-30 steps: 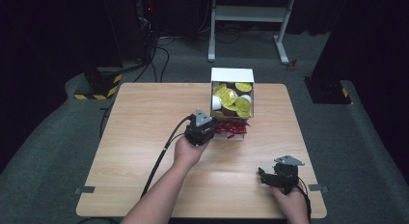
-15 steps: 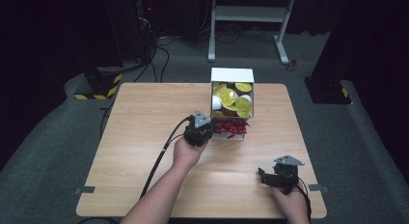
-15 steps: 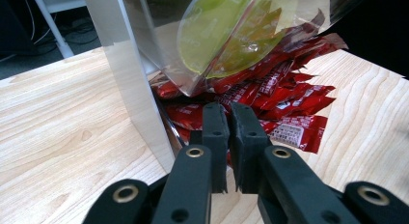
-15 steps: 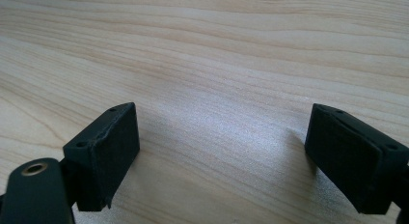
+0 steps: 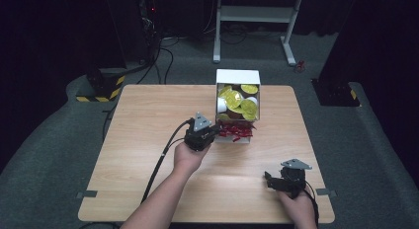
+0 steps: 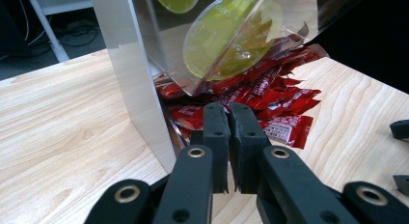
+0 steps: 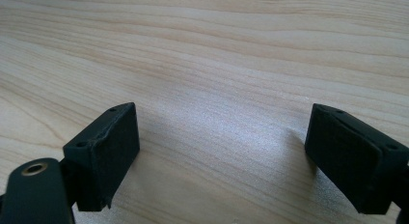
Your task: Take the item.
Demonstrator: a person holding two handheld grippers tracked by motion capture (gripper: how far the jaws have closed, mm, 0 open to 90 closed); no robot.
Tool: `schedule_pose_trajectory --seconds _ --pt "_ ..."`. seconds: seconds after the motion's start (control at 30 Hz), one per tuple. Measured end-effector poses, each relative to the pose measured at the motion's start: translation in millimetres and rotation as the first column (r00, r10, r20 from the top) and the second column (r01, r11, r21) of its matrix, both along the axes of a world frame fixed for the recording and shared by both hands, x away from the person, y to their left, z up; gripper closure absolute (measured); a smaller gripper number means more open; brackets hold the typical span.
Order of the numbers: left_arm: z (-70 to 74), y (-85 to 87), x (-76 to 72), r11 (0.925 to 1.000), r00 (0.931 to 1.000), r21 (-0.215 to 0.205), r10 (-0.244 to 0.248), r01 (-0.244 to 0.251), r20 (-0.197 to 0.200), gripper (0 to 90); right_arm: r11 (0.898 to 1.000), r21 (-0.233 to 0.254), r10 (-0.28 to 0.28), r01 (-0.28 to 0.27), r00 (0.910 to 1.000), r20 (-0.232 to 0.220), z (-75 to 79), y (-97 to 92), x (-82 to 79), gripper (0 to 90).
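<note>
A white box [image 5: 236,76] stands at the table's far middle, holding yellow-lidded cups [image 5: 240,103], with red sachets [image 5: 236,132] spilling from its open front. My left gripper [image 5: 215,133] is at that front, jaws shut. In the left gripper view the closed tips [image 6: 229,110] rest against the red sachets [image 6: 284,103], beside the box's white wall [image 6: 135,74] and under a yellow lid [image 6: 226,40]; whether a sachet is pinched I cannot tell. My right gripper [image 5: 269,180] rests near the table's front right, open [image 7: 224,125] over bare wood.
The wooden table [image 5: 148,120] has bare room on its left half and in front of the box. A white frame stand [image 5: 257,14] and cables lie on the dark floor behind. The left gripper's cable [image 5: 160,160] trails back along the forearm.
</note>
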State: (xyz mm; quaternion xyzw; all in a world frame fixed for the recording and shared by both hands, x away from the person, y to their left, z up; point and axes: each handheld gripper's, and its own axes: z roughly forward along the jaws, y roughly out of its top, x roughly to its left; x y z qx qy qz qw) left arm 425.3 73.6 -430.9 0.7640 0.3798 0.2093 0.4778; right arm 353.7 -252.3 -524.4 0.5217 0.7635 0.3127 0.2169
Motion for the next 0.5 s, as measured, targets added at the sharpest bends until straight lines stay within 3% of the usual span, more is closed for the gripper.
schedule_pose_trajectory --seconds 0.23,0.5 --pt "-0.2 3.2 -4.1 0.9997 1.0 -0.022 -0.008 0.008 0.003 85.6 1.0 0.0 0.0 0.0 1.0 0.0 0.0 0.0 0.0 12.1" --pt "2.2 6.0 -9.9 0.9996 0.9995 -0.019 -0.018 0.018 0.026 85.7 1.0 0.0 0.001 -0.001 1.0 0.0 0.0 -0.1 0.0 12.1"
